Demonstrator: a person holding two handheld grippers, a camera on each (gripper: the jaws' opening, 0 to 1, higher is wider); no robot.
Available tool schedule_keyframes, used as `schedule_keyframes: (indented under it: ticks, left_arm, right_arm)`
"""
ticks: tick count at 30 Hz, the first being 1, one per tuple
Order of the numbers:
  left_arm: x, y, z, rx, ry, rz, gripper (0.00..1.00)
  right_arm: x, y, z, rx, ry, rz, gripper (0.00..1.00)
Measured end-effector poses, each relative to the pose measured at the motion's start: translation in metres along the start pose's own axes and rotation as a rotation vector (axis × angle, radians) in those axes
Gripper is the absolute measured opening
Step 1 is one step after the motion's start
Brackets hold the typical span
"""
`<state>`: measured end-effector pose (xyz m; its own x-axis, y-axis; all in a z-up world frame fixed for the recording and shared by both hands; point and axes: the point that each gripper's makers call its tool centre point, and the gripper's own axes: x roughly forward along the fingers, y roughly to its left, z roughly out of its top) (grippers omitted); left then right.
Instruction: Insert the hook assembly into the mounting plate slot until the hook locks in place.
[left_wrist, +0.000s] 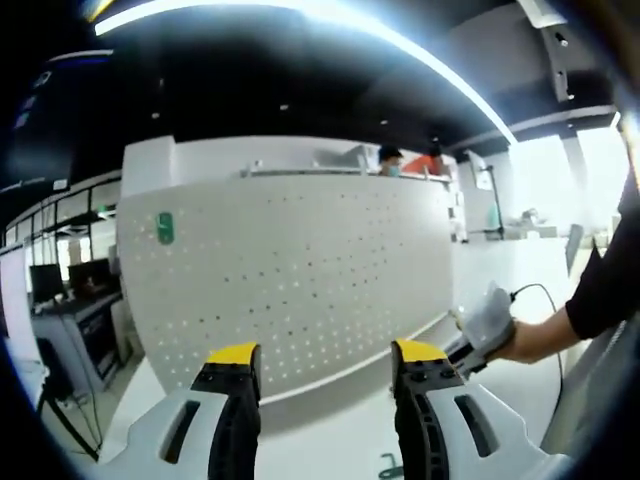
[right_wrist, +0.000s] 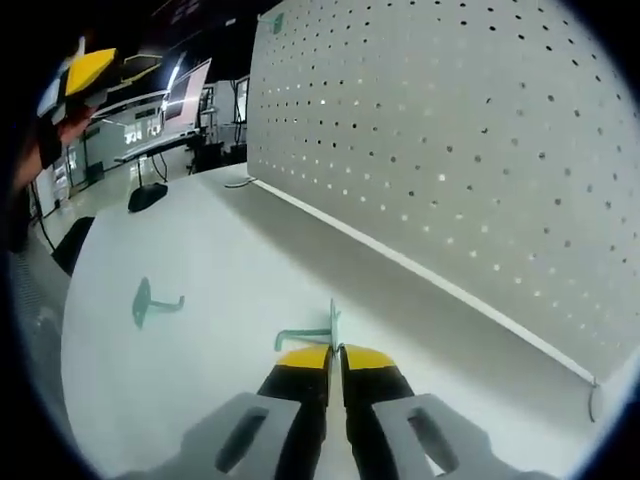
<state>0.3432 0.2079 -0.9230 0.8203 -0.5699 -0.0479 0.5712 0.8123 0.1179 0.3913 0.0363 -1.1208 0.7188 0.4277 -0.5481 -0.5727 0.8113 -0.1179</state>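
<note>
A white perforated mounting plate (left_wrist: 300, 270) stands upright on the white table (right_wrist: 200, 260); it appears again as the mounting plate (right_wrist: 450, 130) on the right. My left gripper (left_wrist: 325, 352) is open and empty, facing the plate from a short way off. My right gripper (right_wrist: 335, 356) is shut on a green hook assembly (right_wrist: 328, 328), holding its thin base while the stem points left, low over the table near the plate's foot. A second green hook (right_wrist: 150, 300) lies loose on the table to the left. A small green piece (left_wrist: 165, 228) sits at the plate's upper left corner.
A gloved hand (left_wrist: 490, 320) with a dark sleeve reaches in from the right, with a cable behind it. The other gripper's yellow tip (right_wrist: 88, 70) shows at upper left. Desks with monitors (left_wrist: 70, 285) stand beyond the table's left edge. People sit behind the plate.
</note>
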Motion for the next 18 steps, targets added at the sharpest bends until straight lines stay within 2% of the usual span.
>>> schedule_keyframes:
  ticks: [18]
  left_arm:
    - [0.001, 0.0, -0.003, 0.013, 0.011, -0.002, 0.53]
  right_arm:
    - [-0.008, 0.004, 0.02, -0.043, -0.04, 0.005, 0.01]
